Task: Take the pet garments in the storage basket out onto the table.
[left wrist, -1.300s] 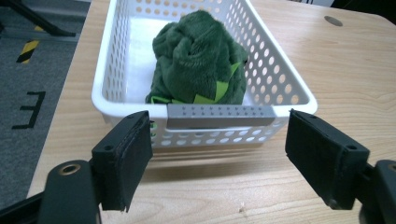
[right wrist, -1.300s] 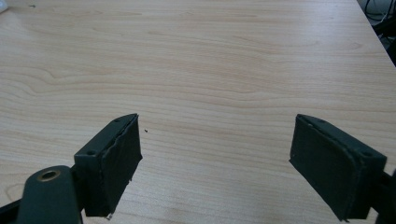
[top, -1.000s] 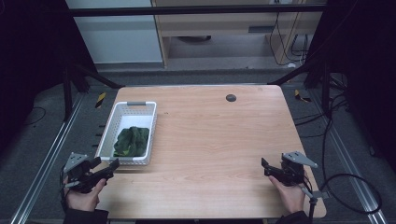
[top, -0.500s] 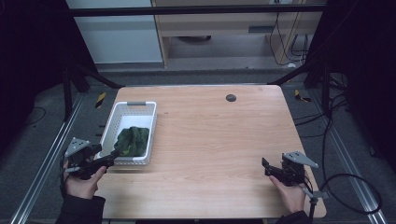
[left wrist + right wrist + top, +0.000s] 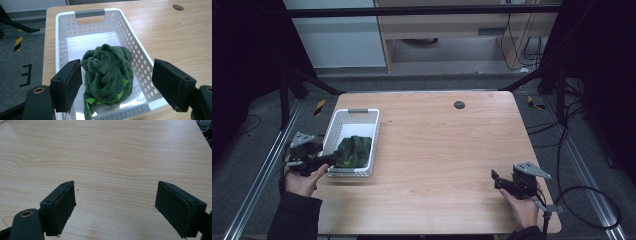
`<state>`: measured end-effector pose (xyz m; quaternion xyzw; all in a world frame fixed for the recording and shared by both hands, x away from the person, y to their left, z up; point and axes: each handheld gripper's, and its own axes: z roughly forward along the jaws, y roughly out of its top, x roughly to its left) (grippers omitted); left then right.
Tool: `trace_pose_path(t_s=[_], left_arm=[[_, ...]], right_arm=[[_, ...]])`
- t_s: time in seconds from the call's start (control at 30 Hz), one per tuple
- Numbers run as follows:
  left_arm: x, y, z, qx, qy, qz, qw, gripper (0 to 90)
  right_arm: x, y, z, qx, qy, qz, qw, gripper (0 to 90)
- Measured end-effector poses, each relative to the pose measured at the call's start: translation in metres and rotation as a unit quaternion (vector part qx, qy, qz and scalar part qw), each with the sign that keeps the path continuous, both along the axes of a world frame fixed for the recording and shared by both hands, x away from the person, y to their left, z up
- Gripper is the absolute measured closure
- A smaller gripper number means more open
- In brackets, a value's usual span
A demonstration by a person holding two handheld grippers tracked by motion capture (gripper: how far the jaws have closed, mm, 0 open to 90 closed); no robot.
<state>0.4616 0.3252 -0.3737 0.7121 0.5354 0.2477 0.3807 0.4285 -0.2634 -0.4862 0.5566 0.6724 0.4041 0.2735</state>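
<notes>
A white perforated basket (image 5: 362,119) (image 5: 144,72) stands on the left part of the wooden table (image 5: 442,150). Inside it lies a crumpled dark green cloth (image 5: 353,150) (image 5: 107,72) with light green patches. My left gripper (image 5: 332,160) (image 5: 116,86) is open at the basket's near end, its jaws wide on either side of the cloth, nothing held. My right gripper (image 5: 496,179) (image 5: 115,207) is open low over bare wood near the table's front right, empty.
A dark round hole (image 5: 459,104) (image 5: 178,7) sits in the table near its far edge. Metal frame rails (image 5: 257,180) run along the floor on the left. Cables (image 5: 582,195) lie on the floor to the right. A cabinet (image 5: 447,30) stands behind the table.
My left gripper has moved up and forward from the table's front left corner to the basket's near end. The right gripper has stayed put.
</notes>
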Motion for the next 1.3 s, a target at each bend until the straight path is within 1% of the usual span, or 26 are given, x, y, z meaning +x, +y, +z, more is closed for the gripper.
trace_pose_path(t_s=[0.07,0.1,0.17,0.2,0.33,0.47,0.67,0.8,0.83,0.87,0.9,1.0,1.07,1.1,1.2,1.3], left_arm=[[0.004,-0.001,0.001,0.007,0.003,-0.002,1.0000,23.0],[0.006,-0.002,0.002,0.010,0.008,-0.004,0.9999,22.9],[0.010,-0.003,0.002,0.008,0.013,-0.005,0.9999,22.6],[0.012,-0.003,0.002,0.010,0.018,-0.007,0.9998,22.5],[0.020,-0.005,0.000,0.025,0.030,-0.007,0.9992,22.4],[0.028,-0.006,-0.002,0.032,0.044,-0.009,0.9985,21.8],[0.039,-0.009,-0.007,0.038,0.059,-0.009,0.9975,21.3],[0.046,-0.010,-0.008,0.051,0.072,-0.010,0.9961,21.1],[0.046,-0.010,-0.008,0.051,0.072,-0.010,0.9961,20.9],[0.048,-0.010,-0.009,0.056,0.078,-0.011,0.9953,20.9],[0.050,-0.010,-0.010,0.058,0.081,-0.011,0.9950,20.7],[0.054,-0.011,-0.011,0.060,0.088,-0.014,0.9942,20.6],[0.056,-0.012,-0.012,0.062,0.096,-0.019,0.9932,20.4],[0.057,-0.013,-0.012,0.063,0.100,-0.020,0.9929,20.3],[0.061,-0.015,-0.014,0.067,0.109,-0.022,0.9915,19.8],[0.064,-0.016,-0.016,0.072,0.114,-0.022,0.9906,19.6]], right_arm=[[0.000,0.000,0.000,0.000,0.000,0.001,1.0000,16.3],[0.000,0.000,0.000,0.000,0.000,0.001,1.0000,16.3],[0.001,0.000,0.000,-0.002,-0.001,0.002,1.0000,16.1],[0.001,0.000,0.000,-0.002,0.000,0.002,1.0000,16.1],[0.001,0.000,0.000,-0.002,0.000,0.003,1.0000,16.0],[0.001,0.000,0.000,0.000,0.000,0.003,1.0000,16.0],[0.001,0.001,0.000,-0.001,0.000,0.003,1.0000,16.0],[0.002,0.001,0.000,-0.001,0.001,0.004,1.0000,16.0],[0.002,0.001,0.000,0.000,0.001,0.003,1.0000,16.0],[0.002,0.001,0.000,0.000,0.001,0.003,1.0000,16.0],[0.002,0.001,0.000,-0.001,0.002,0.004,1.0000,15.9],[0.002,0.001,0.000,0.001,0.004,0.004,1.0000,15.8],[0.002,0.001,-0.001,-0.003,0.003,0.005,1.0000,15.6],[0.002,0.001,-0.001,-0.001,0.005,0.005,1.0000,15.5],[0.003,0.001,-0.002,-0.003,0.009,0.007,0.9999,15.2],[0.003,0.001,-0.002,-0.003,0.009,0.007,0.9999,15.1]])
